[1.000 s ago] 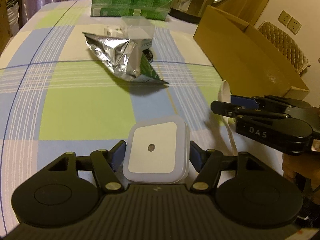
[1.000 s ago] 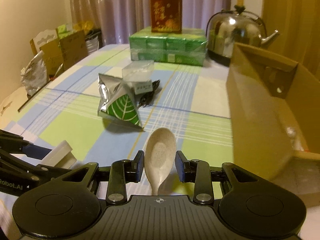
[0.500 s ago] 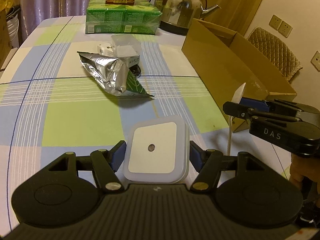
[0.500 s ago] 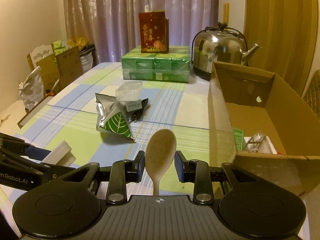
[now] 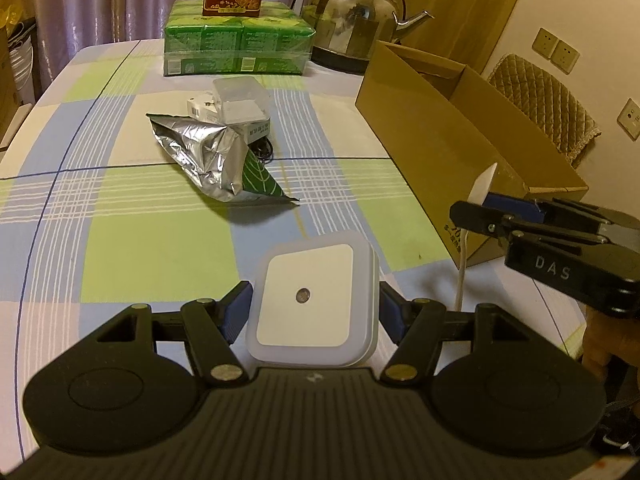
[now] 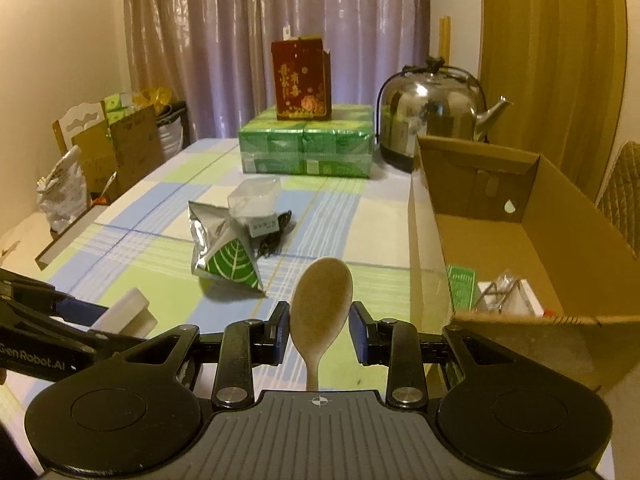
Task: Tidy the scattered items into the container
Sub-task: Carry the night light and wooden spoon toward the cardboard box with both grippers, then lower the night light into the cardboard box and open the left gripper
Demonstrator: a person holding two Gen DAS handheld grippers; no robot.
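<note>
The left hand-held gripper [image 5: 314, 312] is clamped on one square white night light [image 5: 314, 300], its two blue pads pressed against the light's sides, held above the checked worktop [image 5: 152, 248]. The right hand-held gripper [image 6: 319, 332] grips one beige spoon [image 6: 320, 300] by its neck, bowl upright, near the front corner of the single open cardboard box [image 6: 560, 208] on the worktop's right side. Inside that box lie a green packet [image 6: 462, 284] and what looks like a clear wrapped item — the view there is poor. Still out on the worktop, well apart from the box: one crumpled foil pouch [image 5: 216, 160] with a green leaf print, one clear plastic tub [image 5: 240, 100] just behind it, and a black cable [image 6: 274, 236] beside them. At the far end stand one steel kettle [image 5: 352, 24] and one pack of green cartons [image 5: 236, 48] with a red box [image 6: 302, 78] on top.
</note>
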